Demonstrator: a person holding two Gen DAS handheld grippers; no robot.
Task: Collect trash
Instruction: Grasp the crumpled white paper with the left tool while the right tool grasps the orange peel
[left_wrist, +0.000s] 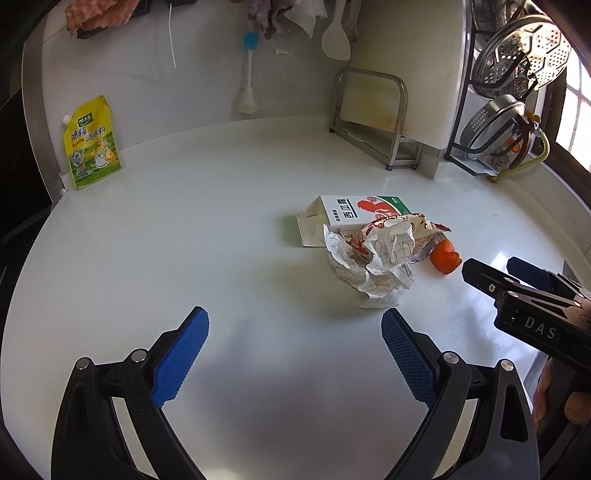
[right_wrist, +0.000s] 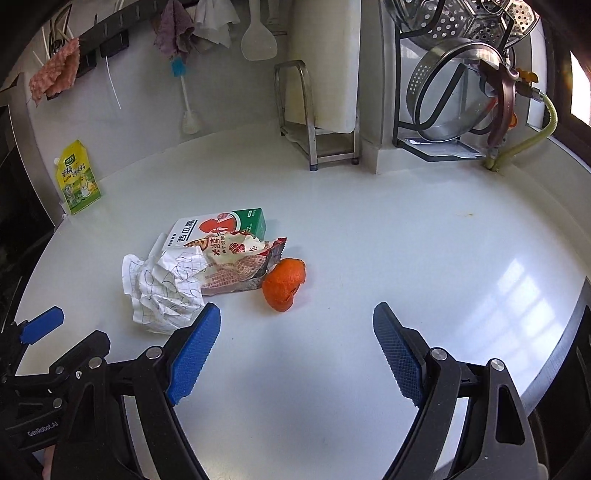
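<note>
Open tongs (right_wrist: 297, 317), empty carton (right_wrist: 225, 226), wrapper (right_wrist: 236, 267)

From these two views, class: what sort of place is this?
Most likely a home kitchen counter: a rice paddle hangs on the wall, steel steamer baskets sit in a rack, and a seasoning pouch leans against the wall.

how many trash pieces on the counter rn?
4, clustered mid-counter: white-green carton at the back, snack wrapper lying against it, crumpled paper at the left, orange peel at the right. More may hide beneath.
</note>
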